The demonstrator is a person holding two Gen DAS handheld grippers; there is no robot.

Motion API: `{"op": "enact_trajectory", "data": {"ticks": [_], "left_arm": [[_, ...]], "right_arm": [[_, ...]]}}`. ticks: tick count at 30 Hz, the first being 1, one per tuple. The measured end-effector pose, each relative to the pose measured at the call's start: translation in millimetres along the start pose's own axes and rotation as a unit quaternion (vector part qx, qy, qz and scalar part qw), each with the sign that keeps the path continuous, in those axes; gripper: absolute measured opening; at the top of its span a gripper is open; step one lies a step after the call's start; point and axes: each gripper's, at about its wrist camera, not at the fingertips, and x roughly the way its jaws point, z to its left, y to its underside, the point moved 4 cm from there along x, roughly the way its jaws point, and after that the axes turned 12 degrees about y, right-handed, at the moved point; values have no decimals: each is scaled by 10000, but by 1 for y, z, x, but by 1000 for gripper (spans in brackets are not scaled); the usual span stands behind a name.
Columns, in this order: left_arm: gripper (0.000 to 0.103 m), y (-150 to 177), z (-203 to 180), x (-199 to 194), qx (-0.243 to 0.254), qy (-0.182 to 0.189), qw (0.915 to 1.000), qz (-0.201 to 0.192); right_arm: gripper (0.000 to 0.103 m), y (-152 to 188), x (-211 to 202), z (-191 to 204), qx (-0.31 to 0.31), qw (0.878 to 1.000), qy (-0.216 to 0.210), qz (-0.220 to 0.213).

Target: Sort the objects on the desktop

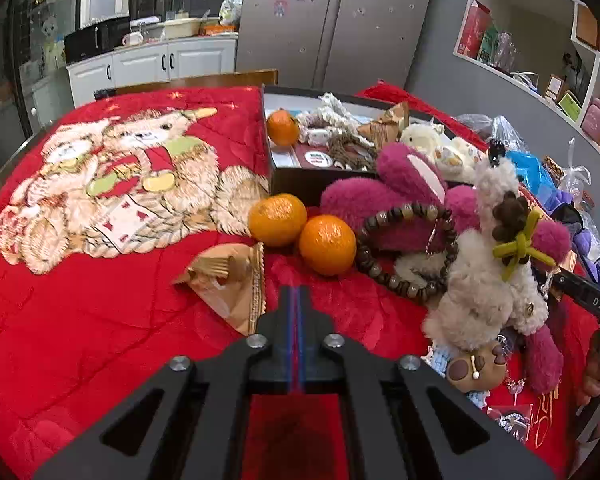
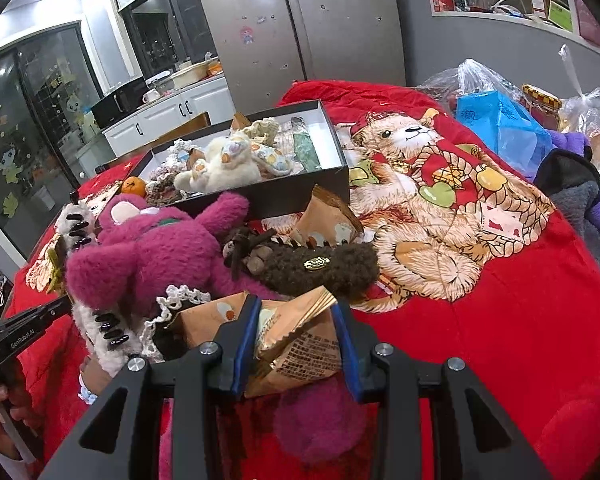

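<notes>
A red blanket [image 1: 100, 320] covers the surface; the box [image 2: 300, 196] sits at twelve o'clock. The right gripper [image 2: 296, 340] pinches a snack packet [image 2: 300, 344] by its crinkly foil, which could slip out. The left gripper [image 1: 298, 300] is pressed together, empty, with oranges [image 1: 327, 245] at one o'clock.

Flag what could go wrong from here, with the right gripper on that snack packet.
1. The right gripper grips only the crinkled edge of the tan snack packet; it may slip or tear.
2. The box is crowded with toys, so a dropped packet could slide off.
3. The two loose oranges near the left gripper could roll if nudged.
</notes>
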Motion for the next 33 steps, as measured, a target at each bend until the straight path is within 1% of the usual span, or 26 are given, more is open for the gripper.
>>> {"op": "enact_trajectory", "data": {"ticks": [1, 2, 3, 4, 6, 7, 8, 10, 14, 21, 22, 23, 25, 26, 27, 28, 29, 32, 33], "left_arm": [[30, -1, 0, -1, 35, -57, 10000, 2], [56, -1, 0, -2, 75, -178, 9998, -22], [65, -2, -1, -6, 128, -265, 9995, -126], [72, -3, -3, -11, 210, -319, 9989, -273], [75, -6, -8, -20, 371, -406, 9973, -481], [85, -8, -8, -22, 426, -484, 9964, -545], [91, -9, -7, -24, 450, -603, 9954, -592], [91, -9, -2, -24, 449, -840, 9937, -588], [91, -7, 10, -14, 342, -1016, 9935, -395], [90, -1, 27, 10, 32, -848, 9964, 58], [85, 0, 29, 13, -35, -830, 9965, 109], [77, 1, 32, 15, -111, -796, 9966, 172], [67, 3, 36, 18, -223, -797, 9962, 254], [59, 3, 36, 16, -225, -809, 9962, 212], [55, 3, 36, 16, -224, -841, 9960, 201], [49, 4, 36, 15, -224, -894, 9956, 191], [38, 3, 35, 14, -220, -900, 9955, 178], [28, 2, 34, 12, -182, -846, 9962, 140], [27, 2, 32, 11, -161, -854, 9961, 129]], "right_arm": [[37, 0, 0, 0, -10, 10000, -10, -2], [37, 0, 0, 1, -8, 10000, -6, -3], [37, 0, 0, 1, -13, 10000, -4, 8], [37, 1, 1, 1, -26, 10000, -7, 24], [37, 1, 2, 1, -30, 10000, 7, 39], [37, 1, 2, 2, -42, 10000, 1, 43], [37, 1, 2, 2, -45, 10000, 0, 41], [37, 2, 3, 1, -23, 10000, -17, 52], [37, 3, 3, 2, -34, 10000, -21, 71], [37, 3, 4, 2, -36, 10000, -33, 82], [37, 3, 4, 2, -38, 10000, -33, 81], [37, 3, 4, 2, -39, 10000, -35, 81], [37, 3, 4, 2, -41, 10000, -33, 81], [37, 3, 4, 2, -40, 10000, -33, 81], [37, 3, 4, 2, -45, 10000, -26, 81], [37, 4, 4, 2, -50, 10000, -23, 81], [37, 4, 4, 2, -47, 10000, -27, 77], [37, 4, 5, 3, -63, 10000, -18, 73], [37, 4, 5, 3, -62, 10000, -17, 70]]}}
